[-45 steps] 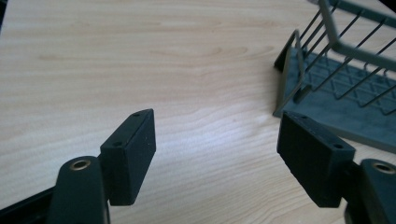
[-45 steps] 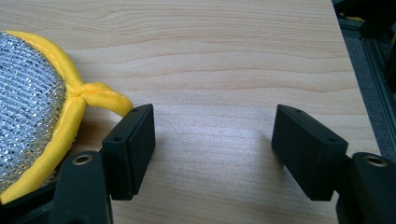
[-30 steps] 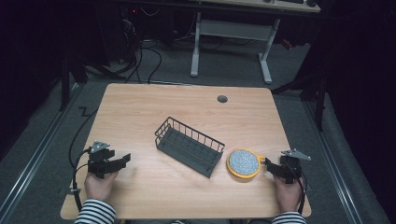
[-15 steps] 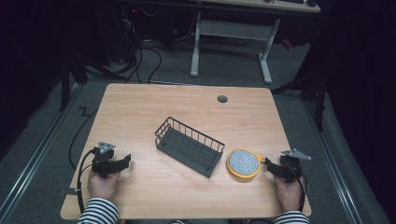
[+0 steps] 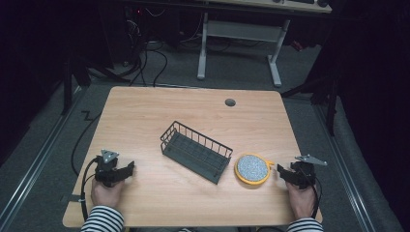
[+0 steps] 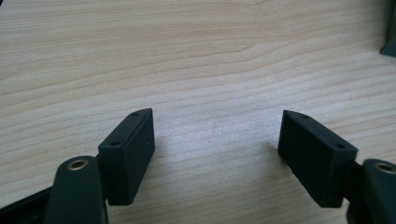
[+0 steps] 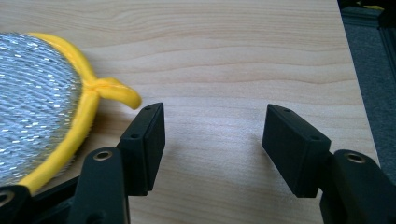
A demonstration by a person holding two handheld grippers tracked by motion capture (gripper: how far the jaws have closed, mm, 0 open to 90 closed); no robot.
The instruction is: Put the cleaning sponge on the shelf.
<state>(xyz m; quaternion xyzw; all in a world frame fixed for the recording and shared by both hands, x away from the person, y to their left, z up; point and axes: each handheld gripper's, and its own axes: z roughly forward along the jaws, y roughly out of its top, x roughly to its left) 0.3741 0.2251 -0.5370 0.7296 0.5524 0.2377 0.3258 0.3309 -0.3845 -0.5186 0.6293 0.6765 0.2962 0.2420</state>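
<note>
A lab: bare wooden table (image 5: 145,116), floor cables (image 5: 159,63), dark surroundings.

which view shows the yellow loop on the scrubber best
The right gripper view: the loop is close and sharp beside the right claw. The high view shows the scrubber whole, its loop tiny. The left gripper view shows bare table.

On the table (image 5: 145,111), a wire basket (image 5: 196,151) sits mid-table, a round pad (image 5: 252,168) just to its right. The left gripper (image 5: 126,170) rests near the front-left edge, the right gripper (image 5: 280,172) beside the pad.
</note>
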